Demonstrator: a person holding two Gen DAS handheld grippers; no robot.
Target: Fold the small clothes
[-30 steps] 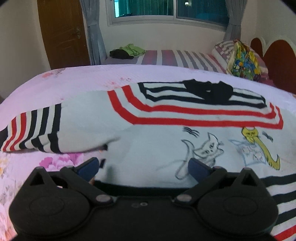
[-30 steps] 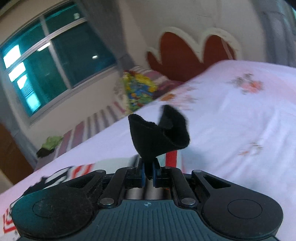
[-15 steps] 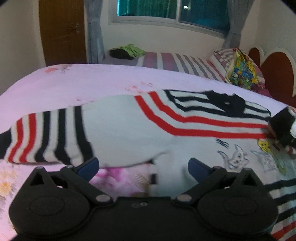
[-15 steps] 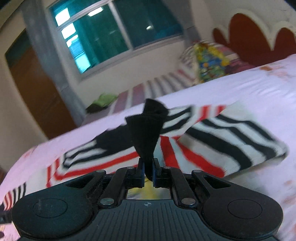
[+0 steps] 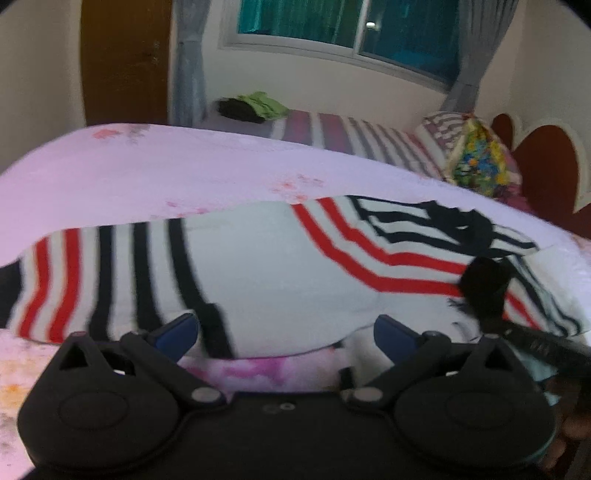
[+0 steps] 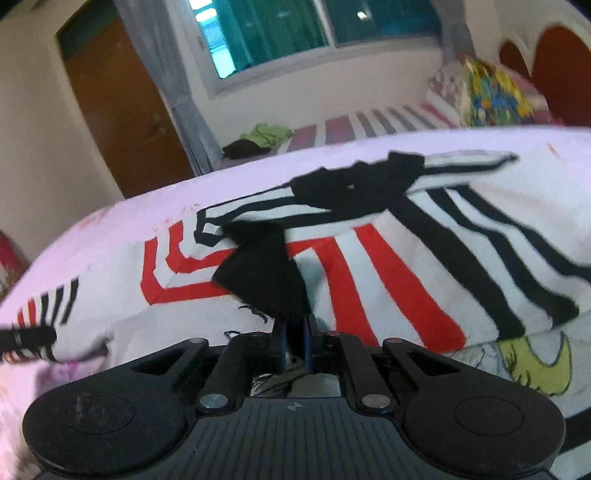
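A white sweater (image 5: pixel 280 273) with red and black stripes lies spread on the pink floral bedsheet (image 5: pixel 147 177). My right gripper (image 6: pixel 295 339) is shut on the black cuff (image 6: pixel 266 273) of its right sleeve (image 6: pixel 480 254), which is drawn across the sweater's chest below the black collar (image 6: pixel 354 192). In the left wrist view the same cuff (image 5: pixel 484 284) hangs over the red stripes at the right. My left gripper (image 5: pixel 286 332) stands open with nothing between its blue fingertips (image 5: pixel 181 328), low over the sweater's near edge beside the striped left sleeve (image 5: pixel 92 280).
A second bed with a striped sheet (image 5: pixel 351 136) stands behind, with green and black clothes (image 5: pixel 255 107) on it and a colourful pillow (image 5: pixel 480 162). A red headboard (image 5: pixel 546 162) is at the right, a brown door (image 5: pixel 125 59) and a curtained window (image 5: pixel 343 26) at the back.
My right gripper has swung the cuff from high over the bed's right side down and left across the sweater's chest. The left gripper has slid left toward the left sleeve, still open.
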